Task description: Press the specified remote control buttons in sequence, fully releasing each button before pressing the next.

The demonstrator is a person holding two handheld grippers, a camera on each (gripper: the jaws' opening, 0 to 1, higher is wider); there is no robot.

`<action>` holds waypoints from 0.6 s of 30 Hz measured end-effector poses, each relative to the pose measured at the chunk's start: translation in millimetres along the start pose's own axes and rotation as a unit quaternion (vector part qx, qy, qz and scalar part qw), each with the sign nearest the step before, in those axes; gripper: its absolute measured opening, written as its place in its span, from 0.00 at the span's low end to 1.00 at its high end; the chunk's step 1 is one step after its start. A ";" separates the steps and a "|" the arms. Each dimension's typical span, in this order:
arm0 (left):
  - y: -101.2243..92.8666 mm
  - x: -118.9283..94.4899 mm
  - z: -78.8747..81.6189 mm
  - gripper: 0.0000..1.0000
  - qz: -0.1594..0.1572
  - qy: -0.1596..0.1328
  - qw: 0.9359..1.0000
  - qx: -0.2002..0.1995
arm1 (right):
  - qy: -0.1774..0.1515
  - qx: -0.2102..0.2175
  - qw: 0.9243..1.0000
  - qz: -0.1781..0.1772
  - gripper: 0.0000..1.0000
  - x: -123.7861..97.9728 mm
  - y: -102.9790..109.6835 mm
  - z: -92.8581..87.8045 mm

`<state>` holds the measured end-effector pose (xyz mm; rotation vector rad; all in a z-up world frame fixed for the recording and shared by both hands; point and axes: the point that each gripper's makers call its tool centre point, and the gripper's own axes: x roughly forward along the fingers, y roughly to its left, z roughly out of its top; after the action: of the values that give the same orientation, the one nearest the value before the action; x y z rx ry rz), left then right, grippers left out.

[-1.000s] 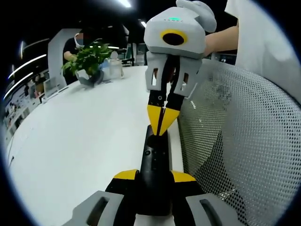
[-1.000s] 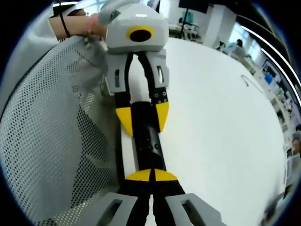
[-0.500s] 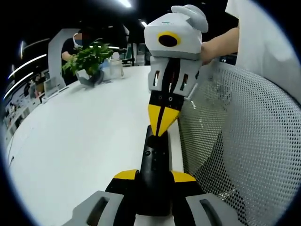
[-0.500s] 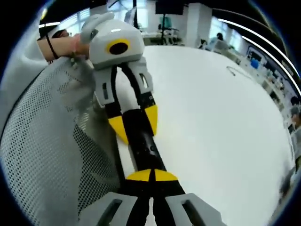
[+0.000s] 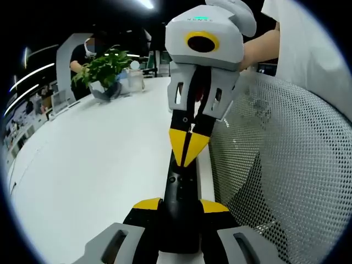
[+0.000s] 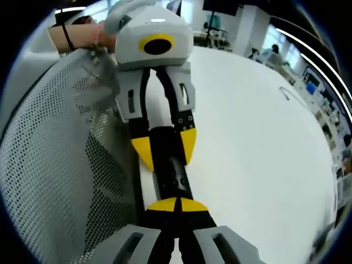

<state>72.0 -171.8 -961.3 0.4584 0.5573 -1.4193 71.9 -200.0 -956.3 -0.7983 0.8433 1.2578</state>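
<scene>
A black remote control [image 5: 179,187] lies lengthwise at the edge of the white table [image 5: 93,159]. My left gripper [image 5: 181,204] is shut on its near end, one yellow tip on each side. My right gripper [image 5: 188,148] comes in from above, shut, with its joined yellow tips down on the remote's button face. In the right gripper view the right gripper [image 6: 177,205] has its tips together over one end of the remote [image 6: 173,176], and the left gripper [image 6: 165,147] clamps the remote's far part from both sides.
A white mesh chair back [image 5: 280,165] stands right beside the remote, also on the left as the chair back [image 6: 55,165]. A potted plant [image 5: 104,69] sits at the table's far end, with a person behind it. A hand [image 6: 82,38] holds the left gripper.
The right gripper's shut tips have come a little nearer along the remote and lower onto it. The left gripper keeps its hold. The right view swung sideways and back.
</scene>
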 end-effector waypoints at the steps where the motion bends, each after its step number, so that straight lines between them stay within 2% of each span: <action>1: 0.0 0.0 0.0 0.25 0.000 0.000 1.000 0.000 | -0.001 0.002 1.000 -0.001 0.00 -0.2 -0.2 -0.1; 3: 0.0 0.0 0.0 0.25 0.000 0.000 1.000 0.001 | -0.016 0.009 1.000 -0.006 0.00 -1.0 -0.4 -0.3; 6: -0.1 0.1 0.1 0.25 0.000 0.001 1.000 0.001 | -0.055 0.067 0.996 -0.007 0.00 -1.2 -0.1 3.4; 9: 0.1 0.3 0.1 0.25 0.001 0.001 1.000 0.001 | -0.065 0.075 0.995 0.000 0.00 -0.9 1.9 8.4; 18: 0.1 0.5 0.4 0.25 0.000 0.001 1.000 0.002 | -0.014 0.002 1.000 -0.013 0.00 4.3 1.8 10.2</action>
<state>72.2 -172.4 -961.3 0.4627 0.5557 -1.4209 71.6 -188.8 -955.3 -0.7853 0.8101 1.2409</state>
